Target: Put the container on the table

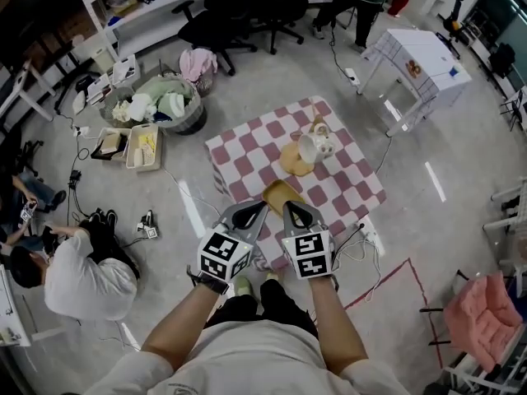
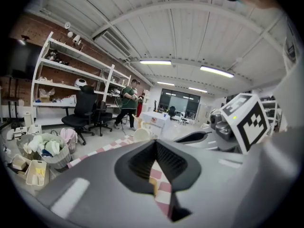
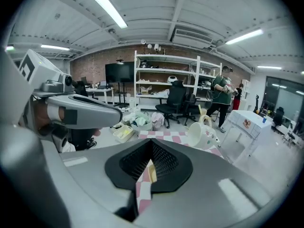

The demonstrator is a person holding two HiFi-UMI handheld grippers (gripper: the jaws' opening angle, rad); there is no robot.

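A small table with a red-and-white checked cloth (image 1: 247, 159) stands in front of me. A tan container (image 1: 280, 194) rests near its front edge, and a white jug (image 1: 317, 145) lies tipped on a tan mat (image 1: 292, 163) further back. My left gripper (image 1: 251, 210) and right gripper (image 1: 295, 210) hover side by side at the front edge, flanking the container, both shut with nothing held. In the left gripper view the gripper (image 2: 159, 182) shows only a slit of cloth, with the jug (image 2: 141, 134) beyond. The right gripper view shows that gripper (image 3: 145, 182), a sliver of the container (image 3: 151, 174) and the jug (image 3: 202, 133).
A laundry basket (image 1: 169, 105) and two floor trays (image 1: 142, 146) lie to the left. A person sits on the floor (image 1: 82, 274) at lower left. Office chairs (image 1: 222, 15) stand behind, a white table (image 1: 424, 60) at the right, and a pink chair (image 1: 486, 315) at lower right.
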